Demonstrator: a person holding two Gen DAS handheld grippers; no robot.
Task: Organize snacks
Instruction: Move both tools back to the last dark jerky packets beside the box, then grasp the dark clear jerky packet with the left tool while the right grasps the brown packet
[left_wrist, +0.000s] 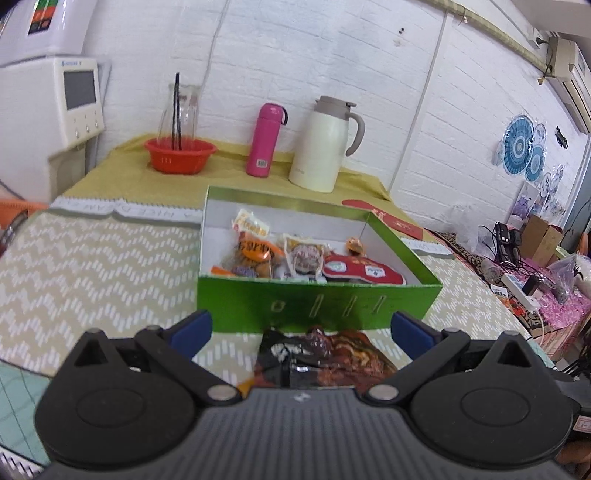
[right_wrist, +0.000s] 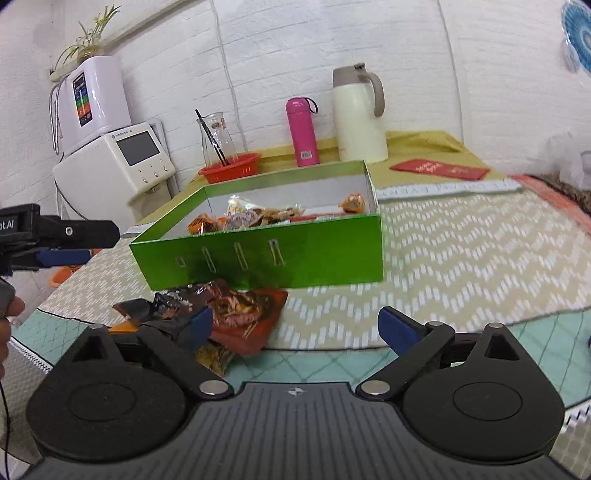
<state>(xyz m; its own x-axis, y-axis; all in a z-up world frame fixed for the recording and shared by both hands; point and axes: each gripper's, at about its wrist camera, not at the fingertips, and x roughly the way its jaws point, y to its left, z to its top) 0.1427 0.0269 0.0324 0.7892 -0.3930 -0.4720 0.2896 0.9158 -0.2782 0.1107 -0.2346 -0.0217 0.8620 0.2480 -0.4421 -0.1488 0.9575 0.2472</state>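
A green box (left_wrist: 317, 306) (right_wrist: 295, 254) stands open on the patterned table mat, holding several small snack packets (left_wrist: 295, 256) (right_wrist: 251, 216). Dark brown and red snack bags (left_wrist: 325, 354) (right_wrist: 221, 310) lie on the mat just in front of the box's near wall. My left gripper (left_wrist: 301, 328) is open above those bags, its blue pads spread wide on either side. My right gripper (right_wrist: 295, 325) is also open with nothing between its fingers; the bags lie by its left finger. The left gripper shows from the side at the left edge of the right wrist view (right_wrist: 59, 243).
Behind the box stand a pink bottle (left_wrist: 265, 140) (right_wrist: 302, 133), a cream jug (left_wrist: 325, 146) (right_wrist: 360, 118) and a red basket (left_wrist: 180, 149) (right_wrist: 229, 168) with a glass carafe. A white appliance (left_wrist: 51, 107) (right_wrist: 110, 162) is at left. A red envelope (right_wrist: 439, 169) lies at right.
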